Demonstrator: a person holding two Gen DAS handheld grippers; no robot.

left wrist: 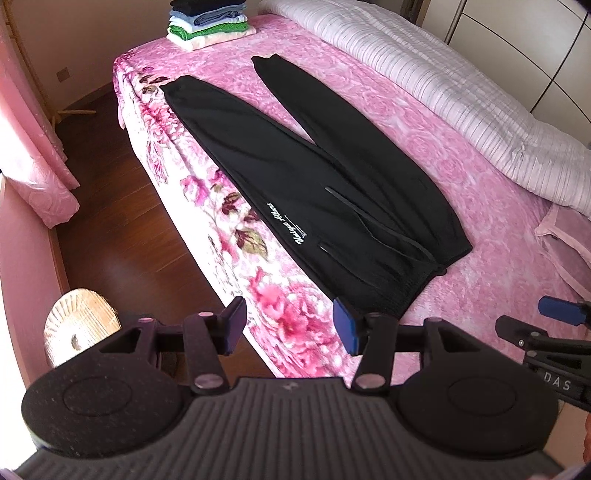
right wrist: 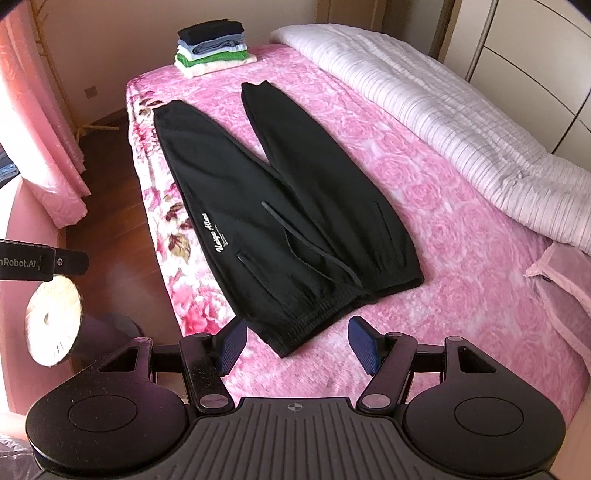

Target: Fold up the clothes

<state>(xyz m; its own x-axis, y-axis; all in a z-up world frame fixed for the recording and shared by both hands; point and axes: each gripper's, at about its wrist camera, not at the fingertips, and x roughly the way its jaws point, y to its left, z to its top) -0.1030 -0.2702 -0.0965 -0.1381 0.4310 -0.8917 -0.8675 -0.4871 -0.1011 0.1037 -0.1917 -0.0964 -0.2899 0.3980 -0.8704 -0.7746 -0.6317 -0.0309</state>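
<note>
Right wrist: pink bed (right wrist: 424, 229), black pants (right wrist: 280, 206) flat; both tongs (right wrist: 297, 345) wide apart, empty.

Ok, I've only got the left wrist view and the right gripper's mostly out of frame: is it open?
Observer: Yes, the right gripper is open, holding nothing.
Operator: Where's it aimed?
Observer: At the black sweatpants; the waistband's near corner sits between its pads, not gripped.
Operator: My folded stack is cropped. What's on top?
Observer: A black garment tops the folded stack.
</note>
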